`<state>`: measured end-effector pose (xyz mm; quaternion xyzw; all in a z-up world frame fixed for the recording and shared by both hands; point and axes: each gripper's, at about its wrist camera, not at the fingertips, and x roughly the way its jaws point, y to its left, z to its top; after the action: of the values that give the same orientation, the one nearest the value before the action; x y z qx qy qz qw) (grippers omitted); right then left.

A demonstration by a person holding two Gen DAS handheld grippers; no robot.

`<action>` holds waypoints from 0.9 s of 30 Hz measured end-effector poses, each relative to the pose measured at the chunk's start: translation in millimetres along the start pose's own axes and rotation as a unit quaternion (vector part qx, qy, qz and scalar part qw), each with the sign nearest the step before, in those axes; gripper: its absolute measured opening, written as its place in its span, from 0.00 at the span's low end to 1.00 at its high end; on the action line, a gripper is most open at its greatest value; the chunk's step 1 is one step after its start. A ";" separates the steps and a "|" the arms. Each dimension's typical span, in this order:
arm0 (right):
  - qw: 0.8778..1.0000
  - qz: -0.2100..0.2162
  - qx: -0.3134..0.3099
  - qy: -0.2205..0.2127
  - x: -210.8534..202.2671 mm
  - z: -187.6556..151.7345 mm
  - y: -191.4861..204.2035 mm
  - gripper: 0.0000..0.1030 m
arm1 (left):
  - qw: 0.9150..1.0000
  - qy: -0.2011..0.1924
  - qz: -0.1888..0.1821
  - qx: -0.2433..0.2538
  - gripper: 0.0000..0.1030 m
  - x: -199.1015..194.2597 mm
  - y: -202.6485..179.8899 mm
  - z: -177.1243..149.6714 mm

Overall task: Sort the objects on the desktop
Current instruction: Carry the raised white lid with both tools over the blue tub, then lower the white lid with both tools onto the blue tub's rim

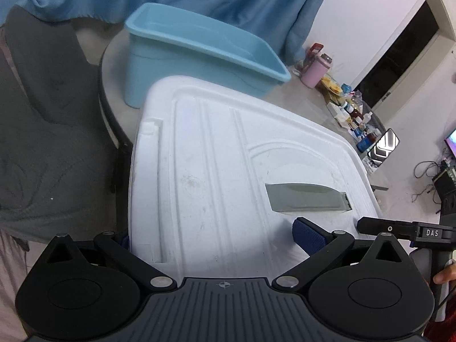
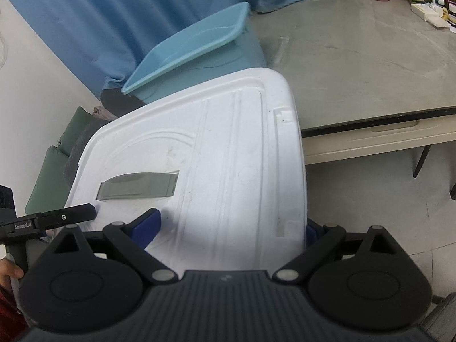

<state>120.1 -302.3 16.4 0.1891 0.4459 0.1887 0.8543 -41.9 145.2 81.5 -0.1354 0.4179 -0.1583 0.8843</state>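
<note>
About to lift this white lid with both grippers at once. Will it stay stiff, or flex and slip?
The white lid looks like thin moulded plastic, broad and ribbed, so probably light, with some flex. Its surface looks smooth, so it may slip. The left gripper and right gripper straddle opposite edges with jaws wide, so uneven lifting could tilt it.

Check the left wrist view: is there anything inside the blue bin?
No, the blue bin shows only bare inner walls, as far as its inside is visible, behind the white lid.
</note>
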 end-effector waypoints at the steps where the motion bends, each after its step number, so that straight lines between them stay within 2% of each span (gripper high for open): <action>1: 1.000 -0.001 0.000 -0.003 -3.4 -2.7 4.6 0.93 | 1.000 0.000 -0.002 0.002 1.00 -4.9 4.4 -0.3; 5: 1.000 -0.005 0.002 -0.009 -7.8 -6.9 17.1 0.93 | 1.000 -0.005 -0.009 0.009 1.00 -20.7 16.6 -2.3; 10: 1.000 -0.009 0.000 -0.012 -23.7 -6.6 5.7 0.93 | 1.000 -0.005 -0.018 0.013 1.00 -33.9 28.9 -1.3; 13: 1.000 -0.011 -0.001 -0.013 -19.8 -3.7 8.6 0.93 | 1.000 -0.006 -0.019 0.013 1.00 -37.6 35.9 3.1; 19: 1.000 -0.015 -0.015 -0.011 -45.1 14.6 -10.9 0.93 | 1.000 -0.012 -0.022 0.002 1.00 -36.8 47.6 16.4; 27: 1.000 -0.010 -0.026 -0.007 -45.5 47.2 -44.9 0.93 | 1.000 -0.020 -0.019 -0.005 1.00 -27.2 59.3 43.1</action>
<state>142.2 -370.4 50.8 0.1636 0.4366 0.1908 0.8638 -14.7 214.6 104.9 -0.1510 0.3982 -0.1697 0.8887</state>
